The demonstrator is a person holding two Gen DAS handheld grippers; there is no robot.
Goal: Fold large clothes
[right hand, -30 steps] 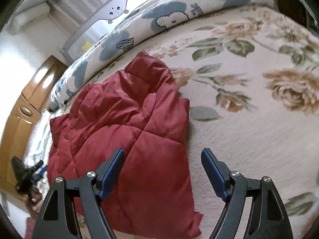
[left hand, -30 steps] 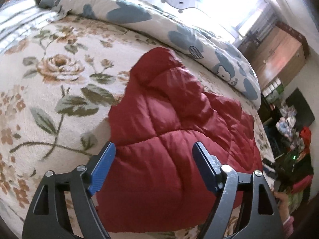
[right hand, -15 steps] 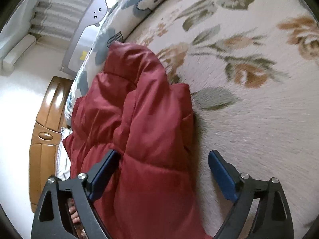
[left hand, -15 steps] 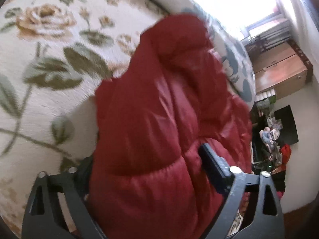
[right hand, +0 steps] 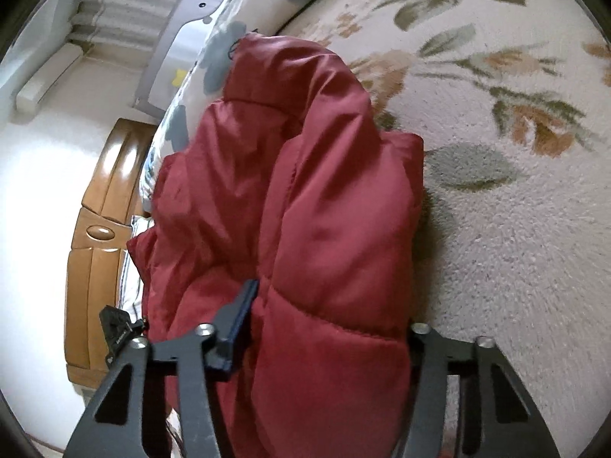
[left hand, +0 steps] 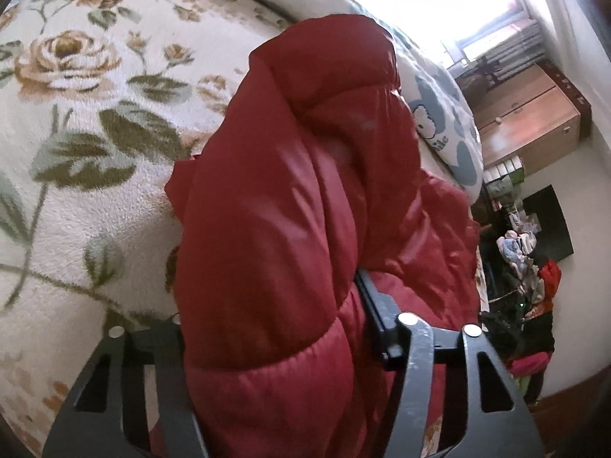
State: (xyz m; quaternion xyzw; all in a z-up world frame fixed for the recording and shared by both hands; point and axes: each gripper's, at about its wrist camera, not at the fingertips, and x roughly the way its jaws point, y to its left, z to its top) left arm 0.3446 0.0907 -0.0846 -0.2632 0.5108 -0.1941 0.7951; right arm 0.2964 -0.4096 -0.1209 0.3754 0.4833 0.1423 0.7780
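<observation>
A red quilted padded jacket (left hand: 290, 198) lies on a floral bedspread (left hand: 76, 122). My left gripper (left hand: 271, 305) is shut on the jacket's near hem, which bulges up between the jaws and hides the left finger. In the right wrist view my right gripper (right hand: 336, 316) is shut on the same jacket (right hand: 305, 191) at its near edge; the padded fabric fills the gap and hides the right finger. The gripped edge is lifted off the bedspread (right hand: 515, 210).
A rolled duvet with blue cartoon print (left hand: 439, 114) lies along the far side of the bed. A wooden headboard (right hand: 95, 229) is at the left in the right wrist view. A wooden dresser (left hand: 534, 122) and piled clutter (left hand: 527, 259) stand beyond the bed.
Both grippers moved down onto the jacket's near edge and closed on it. The gripped fabric has bunched up and risen off the bed.
</observation>
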